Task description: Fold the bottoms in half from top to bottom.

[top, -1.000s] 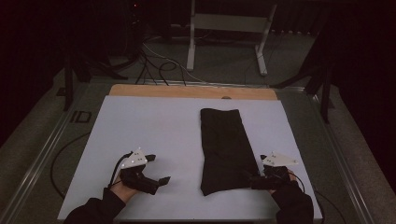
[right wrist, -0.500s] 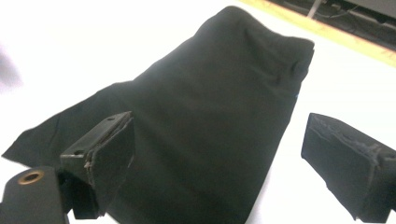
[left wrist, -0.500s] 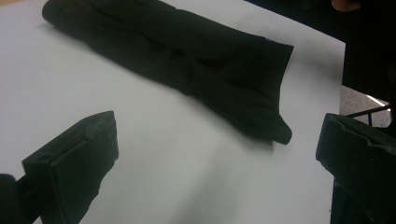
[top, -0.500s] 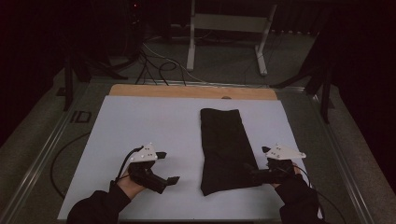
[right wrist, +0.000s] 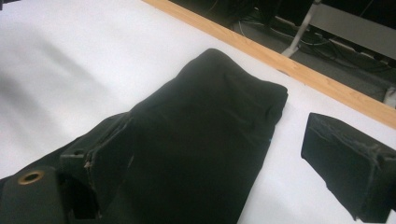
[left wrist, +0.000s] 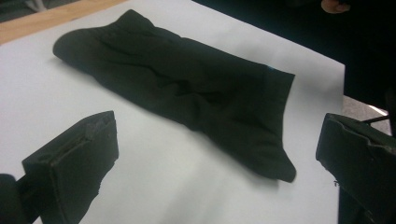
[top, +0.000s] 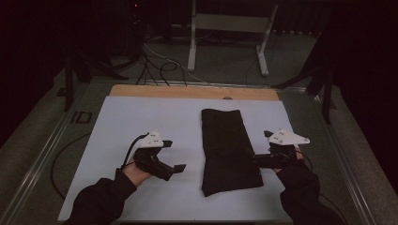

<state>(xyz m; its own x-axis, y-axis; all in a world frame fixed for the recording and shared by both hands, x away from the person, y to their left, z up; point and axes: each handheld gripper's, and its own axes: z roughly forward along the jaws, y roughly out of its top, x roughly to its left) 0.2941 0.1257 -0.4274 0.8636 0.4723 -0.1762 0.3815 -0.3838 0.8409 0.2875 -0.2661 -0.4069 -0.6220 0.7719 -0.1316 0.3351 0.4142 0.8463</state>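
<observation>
Dim room, white desk [top: 141, 117], and a folded black cloth [top: 227, 150] lies right of centre between the two tools.

Left tool [top: 176, 168] sits in the person's left hand on bare desk just to the left of the cloth's near half, apart from it, its jaws spread wide; in the left gripper view the cloth [left wrist: 187, 93] stretches across beyond the gaping jaws with white desk between. Right tool [top: 256, 161] comes in from the cloth's right edge at its near half, jaws also spread; in the right gripper view one jaw lies low against the cloth [right wrist: 201, 140] and the other stands over bare desk just beside its edge, nothing pinched. A wooden strip [top: 187, 92] runs along the desk's far edge, beyond the cloth's far end.
</observation>
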